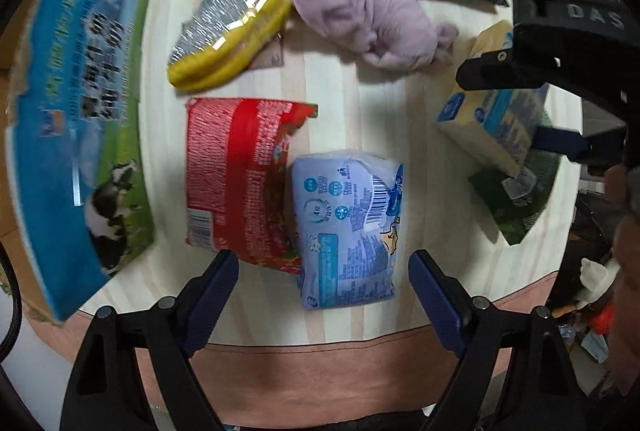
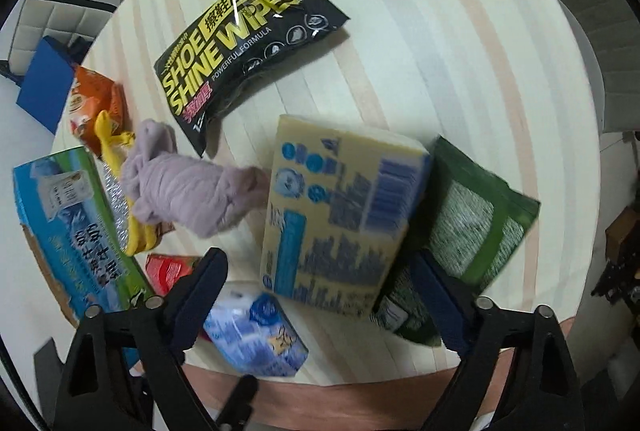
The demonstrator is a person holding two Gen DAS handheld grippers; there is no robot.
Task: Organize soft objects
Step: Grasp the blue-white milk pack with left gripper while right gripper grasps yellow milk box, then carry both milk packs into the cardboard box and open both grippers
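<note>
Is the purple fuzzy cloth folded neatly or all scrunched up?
Scrunched up. The purple cloth lies in a wrinkled, twisted lump on the striped table, with bumps and creases and no flat folded edges.

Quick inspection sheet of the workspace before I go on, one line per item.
Surface: striped table, crowded.
Job's things: blue tissue pack, yellow tissue pack lying on green pouch, lilac plush, shoe wipes, red packet.
Clutter: milk carton box, yellow foil bag.
Grippers: left gripper and right gripper open, holding nothing.
Cables: one black, left wrist view's lower left edge.
Surroundings: blurred room clutter.
</note>
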